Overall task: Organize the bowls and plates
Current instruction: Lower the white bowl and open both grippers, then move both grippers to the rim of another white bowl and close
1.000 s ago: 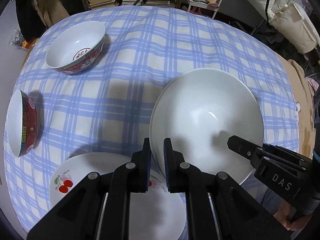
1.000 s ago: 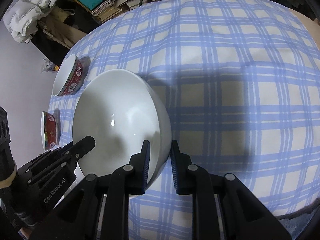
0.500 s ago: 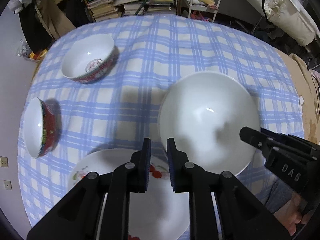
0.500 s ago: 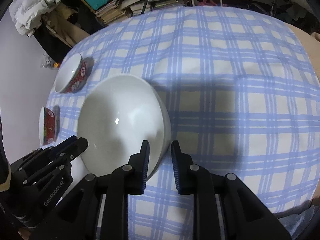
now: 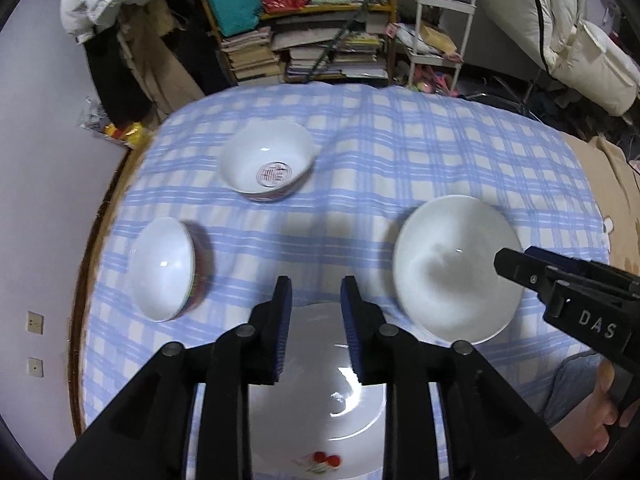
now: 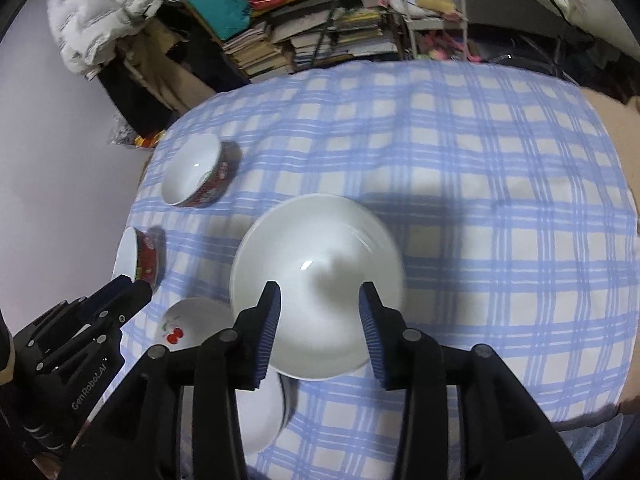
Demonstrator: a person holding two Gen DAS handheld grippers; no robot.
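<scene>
A large plain white bowl [image 5: 456, 268] [image 6: 316, 256] rests on the blue checked cloth. My right gripper [image 6: 320, 312] hovers over its near side; its jaws are opening and nothing is pinched between them. A white plate with cherries [image 5: 320, 400] [image 6: 188, 320] lies to the left of that bowl. My left gripper [image 5: 316, 320] hangs above this plate, jaws opening too, with nothing between them. Two red-patterned bowls stand further left: one upright with a red emblem inside [image 5: 266, 160] [image 6: 196, 176], the other nearer the table's edge [image 5: 164, 268] [image 6: 138, 256].
The round table's wooden rim [image 5: 86, 264] runs close to a pale wall on the left. Stacked books on shelves [image 5: 320, 52] and a white rack [image 5: 436, 32] stand beyond the far edge. A person's hand [image 5: 592, 432] holds the right gripper's handle at the lower right.
Both grippers, nearly shut at the big bowl's rim a second ago, have lifted up and back and their jaws have widened. The bowl stays on the cloth.
</scene>
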